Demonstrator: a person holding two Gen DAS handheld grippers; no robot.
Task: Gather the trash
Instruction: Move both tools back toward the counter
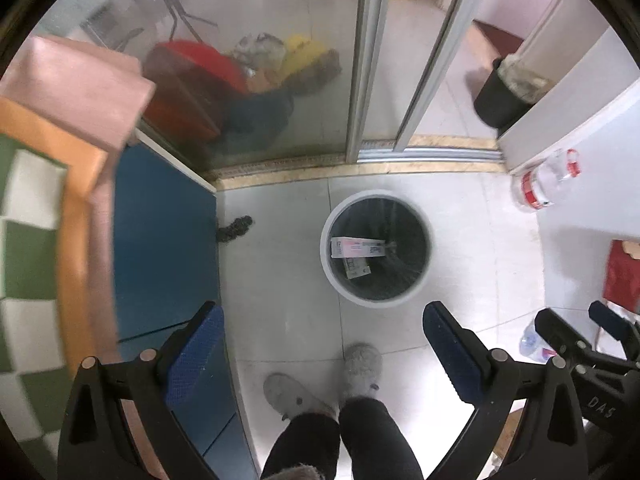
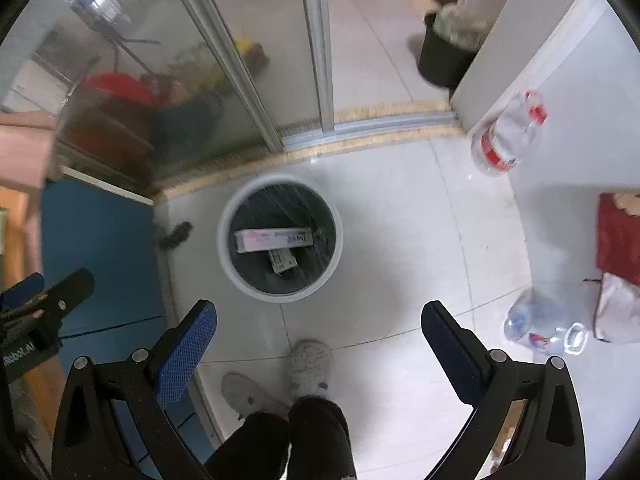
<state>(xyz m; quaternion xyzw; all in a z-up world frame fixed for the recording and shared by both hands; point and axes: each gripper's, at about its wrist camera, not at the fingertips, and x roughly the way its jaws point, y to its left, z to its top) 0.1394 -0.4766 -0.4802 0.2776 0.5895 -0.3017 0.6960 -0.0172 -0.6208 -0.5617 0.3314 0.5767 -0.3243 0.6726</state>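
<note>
Both wrist views look down at a pale tiled floor.

Left gripper (image 1: 322, 346): jaws wide apart, nothing between the blue pads; floor and the person's grey slippers (image 1: 362, 366) show through the gap. Right gripper (image 2: 318, 342): jaws likewise spread wide and empty. The right gripper's tip also shows at the lower right edge of the left view.

White round bin (image 1: 326, 258) with dark liner stands on the floor, centre of frame in the left view, slightly left of centre in the right view (image 2: 224, 256). Inside it: a long pink-and-white carton (image 1: 356, 247) lying across, and a smaller printed box (image 1: 356, 268) below it, partly under the carton.

Trash outside the bin, on the white surface at right:
- clear bottle with red label (image 2: 506, 136), lying on its side, upper right of the right view; same bottle at right edge of the left view (image 1: 546, 180).
- second clear bottle, blue-red label (image 2: 540, 326), lying near lower right, just beside a crumpled white bag (image 2: 616, 312).
- dark red flat item (image 2: 618, 236) above the bag.

Black bin (image 2: 438, 60), full, stands beyond the sliding-door track, upper right. Blue panel (image 1: 164, 240) at left of the floor.
</note>
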